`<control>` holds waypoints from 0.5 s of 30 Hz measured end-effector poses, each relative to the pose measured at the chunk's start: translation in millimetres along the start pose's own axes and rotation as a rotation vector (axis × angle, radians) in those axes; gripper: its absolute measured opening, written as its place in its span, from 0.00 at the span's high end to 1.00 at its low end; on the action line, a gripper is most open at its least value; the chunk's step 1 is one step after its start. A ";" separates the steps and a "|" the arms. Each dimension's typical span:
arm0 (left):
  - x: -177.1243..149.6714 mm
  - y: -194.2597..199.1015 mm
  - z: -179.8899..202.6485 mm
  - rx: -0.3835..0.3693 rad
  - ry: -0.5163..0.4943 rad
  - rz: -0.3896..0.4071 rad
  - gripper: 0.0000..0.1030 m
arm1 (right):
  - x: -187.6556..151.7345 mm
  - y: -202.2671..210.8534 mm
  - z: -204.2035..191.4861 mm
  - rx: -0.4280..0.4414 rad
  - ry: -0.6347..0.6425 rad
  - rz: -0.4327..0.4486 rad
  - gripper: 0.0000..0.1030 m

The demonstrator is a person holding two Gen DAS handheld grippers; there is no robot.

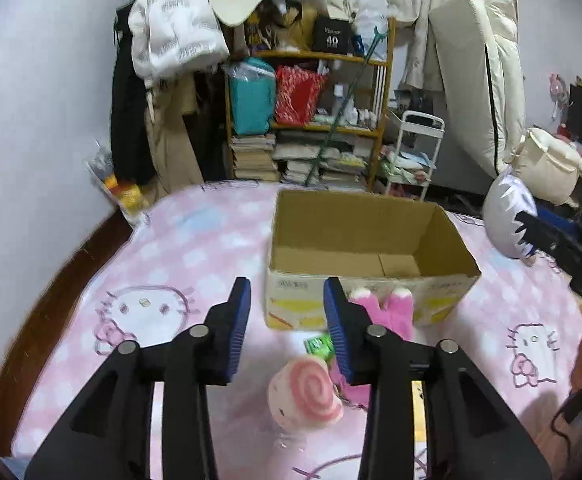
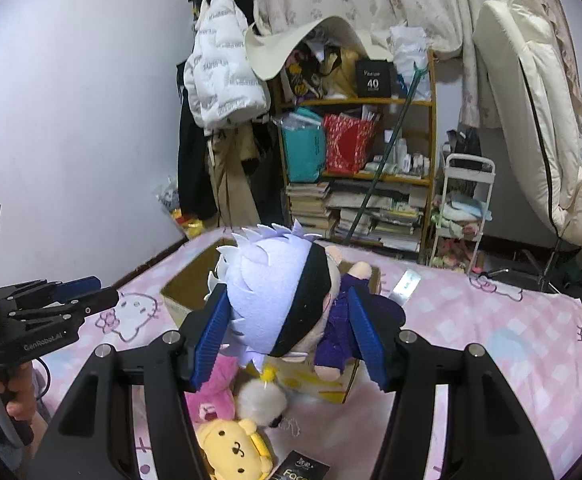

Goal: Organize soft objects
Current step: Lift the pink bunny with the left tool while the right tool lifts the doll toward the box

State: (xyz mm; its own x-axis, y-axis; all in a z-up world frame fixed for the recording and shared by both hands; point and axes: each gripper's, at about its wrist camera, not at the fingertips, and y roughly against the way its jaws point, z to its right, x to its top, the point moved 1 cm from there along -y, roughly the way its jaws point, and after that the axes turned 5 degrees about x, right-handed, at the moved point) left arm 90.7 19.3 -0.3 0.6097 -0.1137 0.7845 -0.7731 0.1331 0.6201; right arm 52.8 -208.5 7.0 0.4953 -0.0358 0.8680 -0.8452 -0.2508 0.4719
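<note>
The right gripper (image 2: 287,334) is clamped on the doll (image 2: 279,300), a white-haired plush with a black blindfold, held in mid-frame of the right view above the near edge of the box (image 1: 367,248). The box sits open on the bed (image 1: 163,248) and looks empty in the left view. The step in hand is likely the drop. To do it well, carry the doll further over the opening until its whole body, dangling legs included, is past the near wall, then lower before releasing so it does not bounce out. The left gripper (image 1: 287,320) hangs open and empty at lower centre of its frame, above the snail plush (image 1: 307,396) and the pink plush (image 1: 383,312) beside the box. A yellow plush (image 2: 235,448) also waits on the bed.
</note>
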 end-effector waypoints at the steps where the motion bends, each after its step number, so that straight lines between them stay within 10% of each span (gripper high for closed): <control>1: -3.6 -2.4 0.6 -0.012 0.004 -0.011 0.59 | -2.6 -2.5 0.2 0.004 -0.003 -0.006 0.39; 3: -8.5 -3.2 4.6 -0.030 -0.001 -0.010 0.38 | -4.8 -5.4 1.3 0.007 -0.008 -0.013 0.38; 9: -17.5 -8.8 29.9 -0.060 -0.054 -0.008 0.17 | -9.4 -10.7 3.8 0.013 -0.022 -0.016 0.38; 15: -25.6 -24.5 59.0 -0.083 -0.133 -0.036 0.14 | -15.4 -16.1 13.2 0.014 -0.039 -0.034 0.38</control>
State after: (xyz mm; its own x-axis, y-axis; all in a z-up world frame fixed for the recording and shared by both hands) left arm 83.8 -39.1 -36.0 0.6038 -0.2489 0.7573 -0.7306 0.2072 0.6507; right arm 61.4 -216.7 -15.9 0.5316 -0.0650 0.8445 -0.8248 -0.2664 0.4987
